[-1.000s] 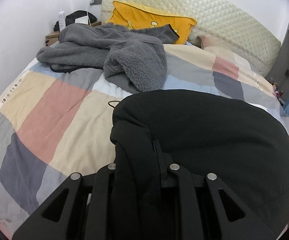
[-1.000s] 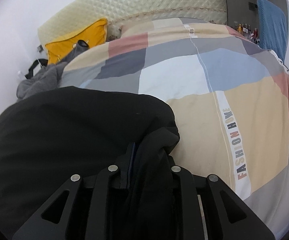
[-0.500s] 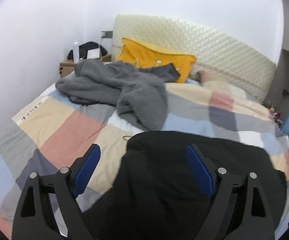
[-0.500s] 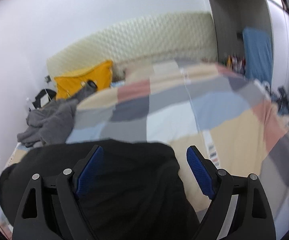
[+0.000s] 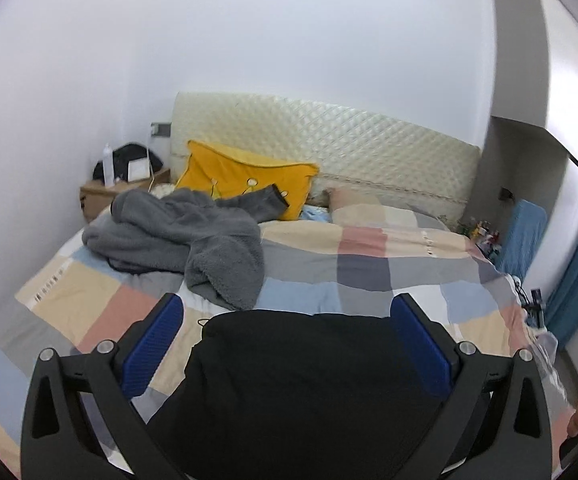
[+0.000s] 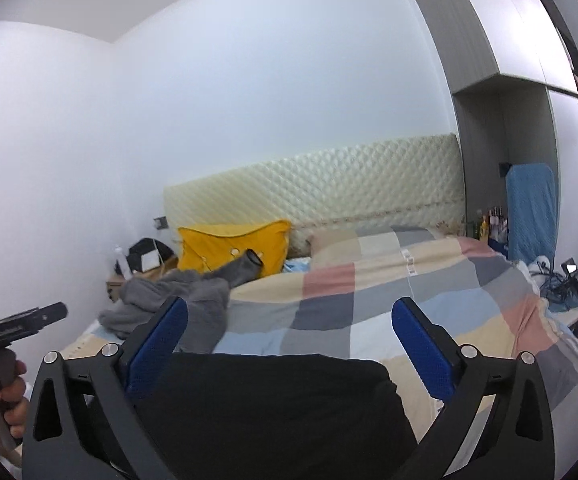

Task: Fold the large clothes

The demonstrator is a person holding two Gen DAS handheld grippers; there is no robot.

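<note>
Left wrist view looks along the left tongs (image 5: 287, 344), whose blue pads (image 5: 153, 344) stand wide apart with nothing between them, raised above a black garment (image 5: 301, 384) that lies folded on the near part of the bed (image 5: 369, 264). Right wrist view shows the right tongs (image 6: 289, 346) spread just as wide and gripping nothing, over the same black garment (image 6: 265, 404) with its straight far edge across the patchwork quilt. Farther up the bed a grey fleece garment (image 5: 193, 232) lies in a crumpled heap, one sleeve reaching onto a yellow pillow (image 5: 245, 176) that leans against the quilted cream headboard (image 5: 349, 148). A wooden nightstand (image 5: 101, 194) stands beside the bed in the corner.
</note>
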